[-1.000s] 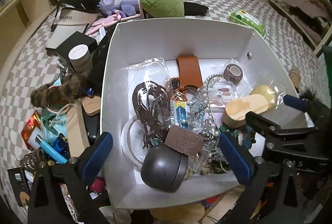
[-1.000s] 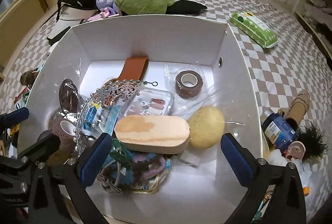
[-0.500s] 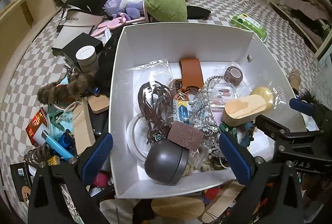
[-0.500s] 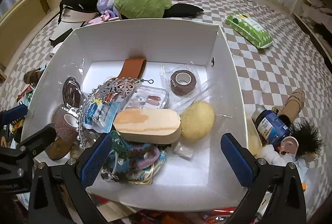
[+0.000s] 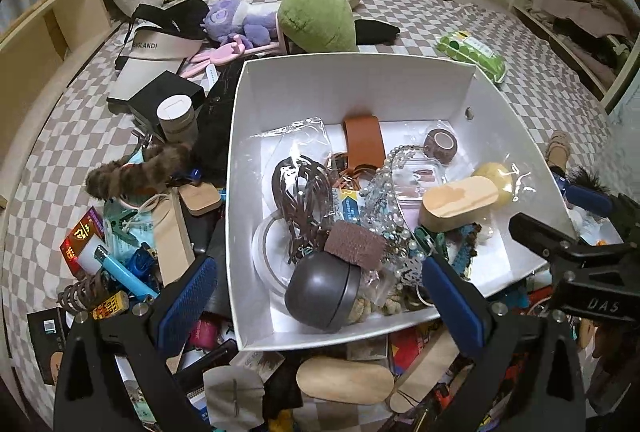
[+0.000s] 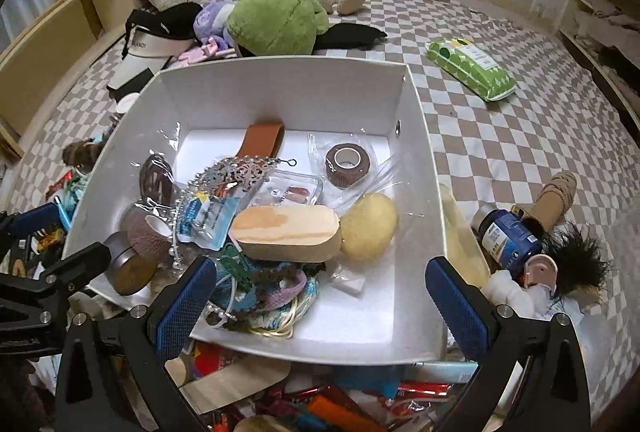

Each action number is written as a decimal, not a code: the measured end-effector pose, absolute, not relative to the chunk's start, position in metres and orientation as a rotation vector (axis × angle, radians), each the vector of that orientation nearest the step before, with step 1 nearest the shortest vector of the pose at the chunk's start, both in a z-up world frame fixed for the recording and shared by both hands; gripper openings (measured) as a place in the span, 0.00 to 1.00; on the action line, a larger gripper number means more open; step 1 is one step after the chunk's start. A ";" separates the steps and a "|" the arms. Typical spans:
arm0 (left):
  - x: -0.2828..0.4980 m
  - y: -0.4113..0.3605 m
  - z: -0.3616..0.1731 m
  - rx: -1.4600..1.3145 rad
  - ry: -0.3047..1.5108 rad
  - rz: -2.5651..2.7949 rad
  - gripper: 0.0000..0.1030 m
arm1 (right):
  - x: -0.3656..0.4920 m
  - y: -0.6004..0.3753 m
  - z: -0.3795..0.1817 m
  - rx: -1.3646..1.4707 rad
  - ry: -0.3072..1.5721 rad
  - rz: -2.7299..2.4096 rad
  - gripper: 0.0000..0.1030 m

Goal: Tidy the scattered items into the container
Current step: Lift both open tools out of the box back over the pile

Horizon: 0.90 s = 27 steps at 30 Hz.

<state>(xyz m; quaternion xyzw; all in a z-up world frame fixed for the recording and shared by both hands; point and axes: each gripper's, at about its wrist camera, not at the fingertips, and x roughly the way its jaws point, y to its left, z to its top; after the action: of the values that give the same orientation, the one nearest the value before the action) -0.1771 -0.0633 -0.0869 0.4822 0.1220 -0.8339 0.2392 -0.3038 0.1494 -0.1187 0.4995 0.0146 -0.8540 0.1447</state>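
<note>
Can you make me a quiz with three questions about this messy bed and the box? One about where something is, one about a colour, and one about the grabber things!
1. Where is the brown tape roll?
A. inside the white box
B. on the checked bedspread
C. on the wooden shelf

2. What colour is the big plush toy behind the box?
A. red
B. green
C. orange

3. How are the left gripper and right gripper?
A. both shut on something
B. one is holding the wooden block
C. both open and empty

Answers: 1 A, the roll lies on the box floor near the far right corner. 2 B, its round body is green. 3 C, the blue pads stand wide apart with nothing between them.
</note>
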 end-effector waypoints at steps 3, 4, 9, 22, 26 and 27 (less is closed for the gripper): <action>-0.171 -0.062 -0.083 1.316 0.337 -2.289 1.00 | -0.297 0.152 -0.114 1.425 0.035 -2.453 1.00; -0.169 -0.062 -0.082 1.315 0.337 -2.290 1.00 | -0.295 0.153 -0.112 1.419 0.041 -2.453 1.00; -0.157 -0.061 -0.077 1.310 0.330 -2.292 1.00 | -0.283 0.159 -0.104 1.384 0.071 -2.457 1.00; -0.127 -0.056 -0.061 1.298 0.261 -2.327 1.00 | -0.262 0.184 -0.092 1.332 0.102 -2.472 1.00; -0.120 -0.057 -0.061 1.305 0.238 -2.321 1.00 | -0.256 0.189 -0.091 1.324 0.100 -2.454 1.00; -0.118 -0.057 -0.061 1.308 0.233 -2.320 1.00 | -0.253 0.190 -0.090 1.321 0.106 -2.447 1.00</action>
<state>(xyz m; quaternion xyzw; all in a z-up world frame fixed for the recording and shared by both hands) -0.1184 -0.0573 -0.0613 0.4758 0.0847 -0.8441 0.2321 -0.2532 0.1903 -0.0904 0.4671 0.0373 -0.8652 0.1785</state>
